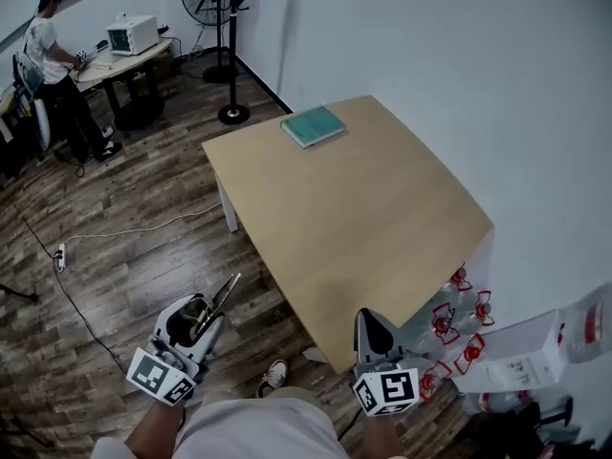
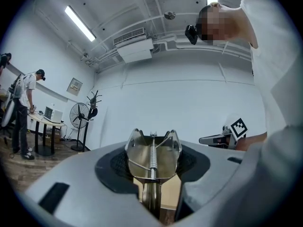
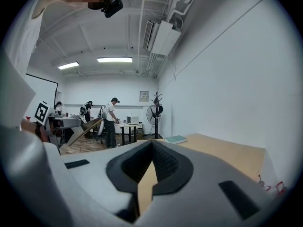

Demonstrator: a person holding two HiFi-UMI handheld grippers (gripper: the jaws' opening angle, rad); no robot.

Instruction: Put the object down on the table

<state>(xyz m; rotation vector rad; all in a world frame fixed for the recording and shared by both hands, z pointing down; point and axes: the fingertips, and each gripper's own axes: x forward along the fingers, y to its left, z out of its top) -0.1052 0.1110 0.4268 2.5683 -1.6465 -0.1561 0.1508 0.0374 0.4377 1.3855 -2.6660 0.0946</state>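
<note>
Currently the metal tongs are off the counter. The left gripper holds them at the lower left of the head view, over the wooden floor and left of the counter's near corner.

- Left gripper view: the gripper has its jaws clamped on the tongs, with the spring running down the middle between the pads.
- Head view: the thin arms of the tongs stick out up and to the right, toward the counter. Judgement: held this way, the free end leads and would meet the top first.
- Right gripper: at lower centre, by the counter's near edge. In its own view the gripper has its jaws closed tip to tip with nothing between them. Judgement: it is idle, parked clear of the left side's path.
- Counter: almost bare. The only thing on it is a teal book at the far corner, upper centre, so there is plenty of landing room.
- Below the counter's right side: bottles with red caps, not in the way.
- Upper left: another person at a desk, and a standing fan. Neither is involved.

Status (judgement): the put-down is not yet done.

Next step: carry the tongs rightward over the bare wood, lower until they rest, then release.

Risk: sprung metal may shift on release, so they should go down well in from the edge.
</note>
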